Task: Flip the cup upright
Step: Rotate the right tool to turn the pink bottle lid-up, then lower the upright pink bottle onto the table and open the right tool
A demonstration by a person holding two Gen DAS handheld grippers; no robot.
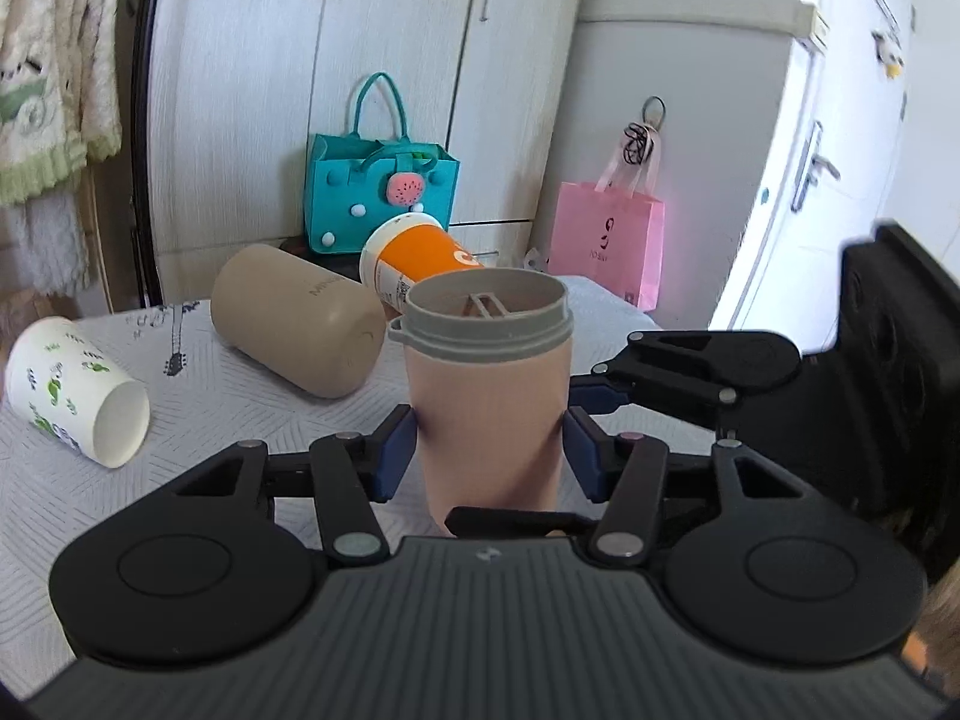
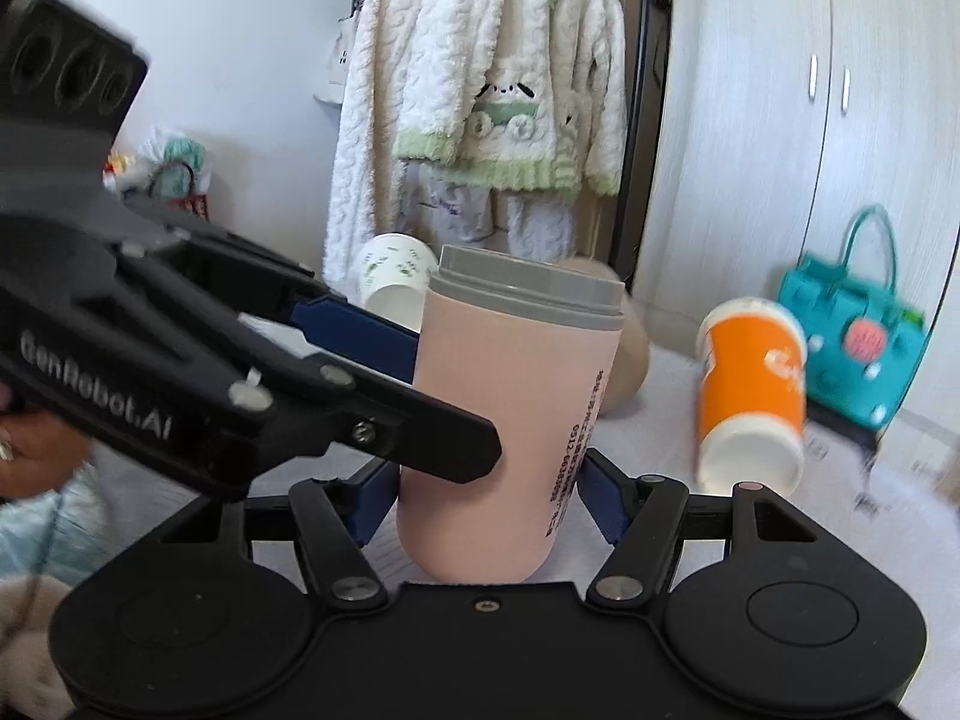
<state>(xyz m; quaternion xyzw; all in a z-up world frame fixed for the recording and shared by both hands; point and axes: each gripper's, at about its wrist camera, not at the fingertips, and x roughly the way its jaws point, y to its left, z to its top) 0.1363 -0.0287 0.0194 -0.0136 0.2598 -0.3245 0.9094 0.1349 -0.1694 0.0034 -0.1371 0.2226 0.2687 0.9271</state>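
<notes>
A pink cup with a grey rim [image 1: 489,396] stands upright, its open mouth up. My left gripper [image 1: 489,450] has its blue pads against both sides of the cup, shut on it. My right gripper [image 2: 486,501] also closes on the same pink cup [image 2: 516,420] from another side, pads touching its lower body. The left gripper shows in the right wrist view [image 2: 252,372] at the left, and the right gripper shows in the left wrist view [image 1: 690,372] at the right. Whether the cup's base rests on the table is hidden.
On the white patterned table [image 1: 240,414] lie a beige tumbler [image 1: 297,327], an orange cup [image 1: 414,258] and a white paper cup with green print [image 1: 78,390], all on their sides. A teal bag [image 1: 378,198] and pink bag [image 1: 606,240] stand behind.
</notes>
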